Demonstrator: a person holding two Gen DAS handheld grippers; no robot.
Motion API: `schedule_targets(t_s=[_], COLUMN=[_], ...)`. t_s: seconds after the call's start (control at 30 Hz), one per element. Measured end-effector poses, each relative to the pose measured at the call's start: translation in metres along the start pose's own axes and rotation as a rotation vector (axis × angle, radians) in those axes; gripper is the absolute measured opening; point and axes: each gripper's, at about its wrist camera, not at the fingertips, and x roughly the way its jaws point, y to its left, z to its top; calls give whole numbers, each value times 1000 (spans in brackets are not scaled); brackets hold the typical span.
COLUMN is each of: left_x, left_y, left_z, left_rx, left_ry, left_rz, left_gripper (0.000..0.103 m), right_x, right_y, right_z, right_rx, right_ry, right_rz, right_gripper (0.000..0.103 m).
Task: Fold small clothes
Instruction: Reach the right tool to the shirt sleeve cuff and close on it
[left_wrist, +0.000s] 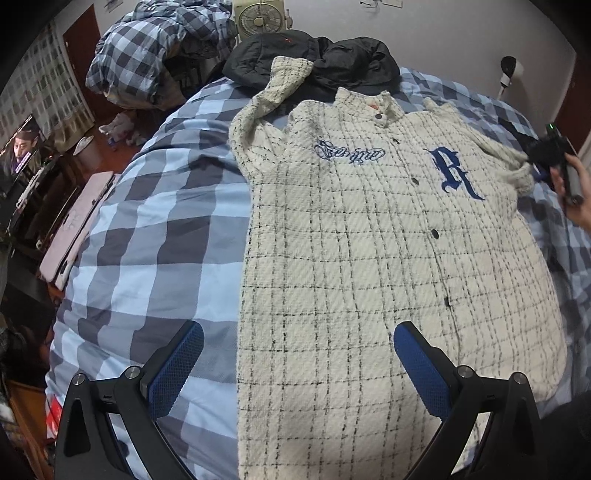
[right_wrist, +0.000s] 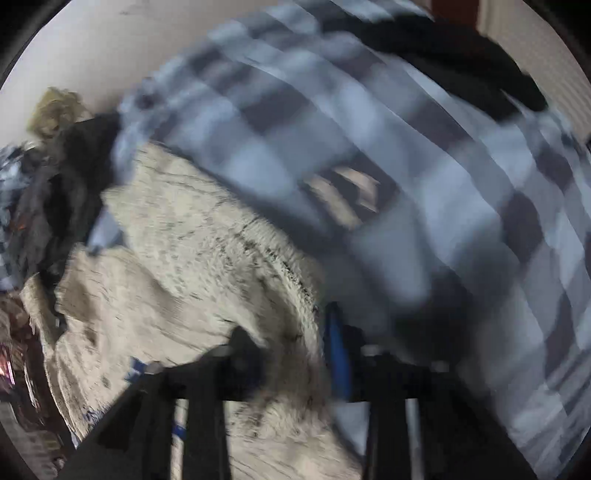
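A cream jacket (left_wrist: 369, 240) with a black grid pattern, blue embroidery and snap buttons lies front up and spread flat on the bed. My left gripper (left_wrist: 297, 343) hovers open above its lower hem, its blue pads wide apart with nothing between them. At the far right, a hand (left_wrist: 576, 192) holds my right gripper (left_wrist: 535, 158) at the jacket's right sleeve cuff. The right wrist view is blurred, but cream sleeve fabric (right_wrist: 184, 258) runs between the narrow jaws of the right gripper (right_wrist: 291, 343), pinched there. The other sleeve lies folded up near the collar.
A blue checked bedspread (left_wrist: 155, 221) covers the bed. A black garment (left_wrist: 314, 62) lies behind the collar, beside a heaped checked duvet (left_wrist: 155, 48) and a fan (left_wrist: 258, 18). Left of the bed are a pink keyboard (left_wrist: 74, 229) and a lit screen (left_wrist: 22, 147).
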Motion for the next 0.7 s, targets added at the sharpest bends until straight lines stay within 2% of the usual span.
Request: schedule_targets(t_s=[0.1,0.17,0.23,0.3,0.37,0.4,0.5,0.63,0.7], left_x=[0,1,4,8,12,13,16,22,26], left_y=[-3,-5,-6,-6,-6,-6,-6,-6,-6], left_z=[0,2,2,2,3,3,5,8,10], left_rx=[8,12,17,19,14,10,3,-8,-8], left_ry=[-3,-3,5,17,33,37,47,59,68], left_rz=[-2,-1,2,6,6,0,-7,-19,-27], left_gripper=[103,103,103,103,103,103,103,103,103], right_x=[-2,-13,-20,-21,-16,-13,21,80,93], right_y=[-12,8,44,98,134,156,194,225,224], right_z=[15,18,18,17,24,24,35,45,49], right_rx=[-6,-46,-149,-283,-350,-362,-395,-402,-407], right_ry=[-12,-65,-115,-190,-267,-296,-230,-102,-86], right_rz=[-8,-39,-103,-175,-219,-218,-152,-174,-214], right_gripper=[43,43,44,58,78,80,82,82,82])
